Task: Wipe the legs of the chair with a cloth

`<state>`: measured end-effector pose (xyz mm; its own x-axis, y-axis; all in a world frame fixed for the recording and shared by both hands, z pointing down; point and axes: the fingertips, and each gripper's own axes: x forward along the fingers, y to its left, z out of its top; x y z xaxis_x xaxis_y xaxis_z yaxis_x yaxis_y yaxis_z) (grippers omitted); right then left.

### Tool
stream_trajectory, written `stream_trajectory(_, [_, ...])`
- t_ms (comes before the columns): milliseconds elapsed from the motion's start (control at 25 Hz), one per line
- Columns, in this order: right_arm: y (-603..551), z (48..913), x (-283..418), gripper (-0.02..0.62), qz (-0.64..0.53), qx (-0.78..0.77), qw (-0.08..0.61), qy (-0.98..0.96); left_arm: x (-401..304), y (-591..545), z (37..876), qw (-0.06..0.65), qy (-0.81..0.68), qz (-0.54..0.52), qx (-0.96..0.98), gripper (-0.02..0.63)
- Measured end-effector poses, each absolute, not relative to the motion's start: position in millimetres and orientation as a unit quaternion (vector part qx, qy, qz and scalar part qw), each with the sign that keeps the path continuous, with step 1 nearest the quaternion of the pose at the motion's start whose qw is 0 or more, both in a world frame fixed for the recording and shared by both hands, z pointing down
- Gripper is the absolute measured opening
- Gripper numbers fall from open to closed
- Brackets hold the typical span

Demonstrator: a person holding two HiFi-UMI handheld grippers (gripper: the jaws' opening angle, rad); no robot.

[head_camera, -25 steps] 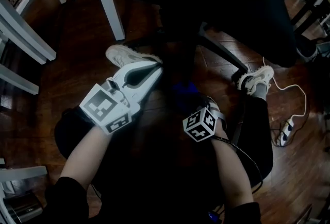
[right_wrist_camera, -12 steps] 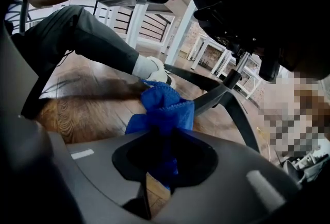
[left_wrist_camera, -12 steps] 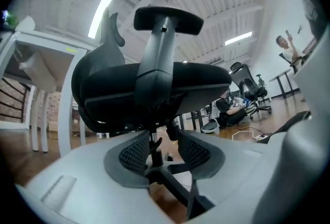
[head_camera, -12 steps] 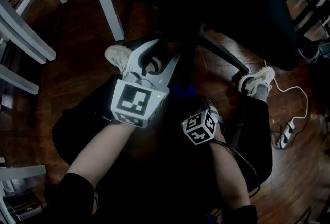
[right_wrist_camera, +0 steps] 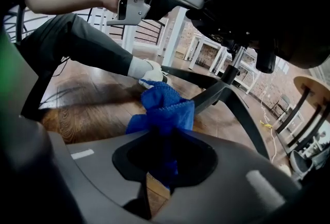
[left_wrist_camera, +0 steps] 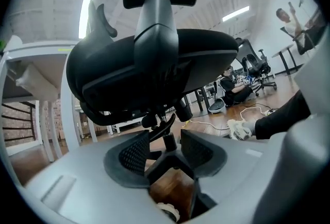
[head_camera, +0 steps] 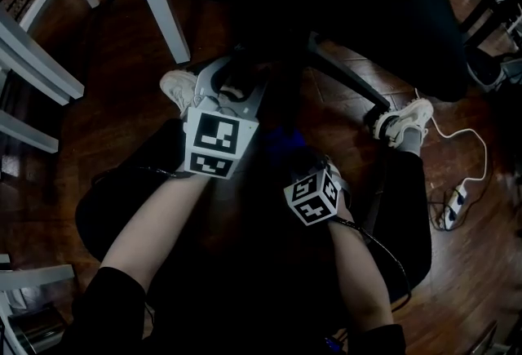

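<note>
- We are holding the left tongs low and level, looking up under the black chair. Their jaws have just been opening and are standing apart.
- A chair leg is running between those jaws toward the hub, and the pads are not pressing on it.
- We are gripping the blue cloth in the right tongs, which are closed on it. The cloth is bunching out past the tips and hanging down behind them.
- The cloth's right edge is sitting just beside the nearer leg of the chair base; we cannot tell whether it is touching.
- In the head view the chair seat is filling 12 o'clock, with the left tongs at 11 o'clock of the right tongs and well apart from them.
- A white shoe is lying just beside the left tongs at their 9 o'clock, crowding that side.
- A white surface leg is standing at 11 o'clock, with an open stretch of wooden floor between it and the shoe.
- A second shoe is resting at 2 o'clock by the end of another chair leg.
- A white cable is looping across the floor at 3 o'clock to a power strip, narrowing the room on that edge.
</note>
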<state>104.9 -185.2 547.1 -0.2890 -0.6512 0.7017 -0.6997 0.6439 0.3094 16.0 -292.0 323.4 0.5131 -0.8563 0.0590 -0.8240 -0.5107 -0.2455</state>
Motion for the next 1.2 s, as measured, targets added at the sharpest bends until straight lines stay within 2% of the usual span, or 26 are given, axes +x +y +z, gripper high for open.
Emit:
stream_trajectory(240, [-183, 548, 106, 0.081, 0.041, 0.420, 0.422, -0.803, 16, -293, 324, 0.067, 0.473, -0.073, -0.875, 0.184])
stream_trajectory(520, [-186, 549, 111, 0.080, 0.050, 0.425, 0.428, -0.796, -3, -312, 325, -0.002, 0.480, -0.052, -0.875, 0.184])
stream_trajectory(720, [-181, 555, 97, 0.080, 0.081, 0.397, 0.417, -0.814, 5, -321, 325, 0.005, 0.466, -0.075, -0.881, 0.184])
stream_trajectory(840, [-157, 583, 75, 0.084, 0.101, 0.340, 0.460, -0.814, 2, -328, 325, 0.006, 0.462, -0.076, -0.884, 0.184])
stream_trajectory(920, [-132, 609, 55, 0.084, 0.071, 0.294, 0.493, -0.816, -5, -333, 328, 0.010, 0.467, -0.088, -0.880, 0.184])
stream_trajectory(1040, [-120, 604, 28, 0.084, 0.049, 0.285, 0.444, -0.848, -13, -338, 324, -0.003, 0.470, -0.082, -0.879, 0.184])
stream_trajectory(1200, [-134, 562, 29, 0.084, 0.032, 0.299, 0.397, -0.867, -23, -328, 322, -0.002, 0.467, -0.050, -0.883, 0.184])
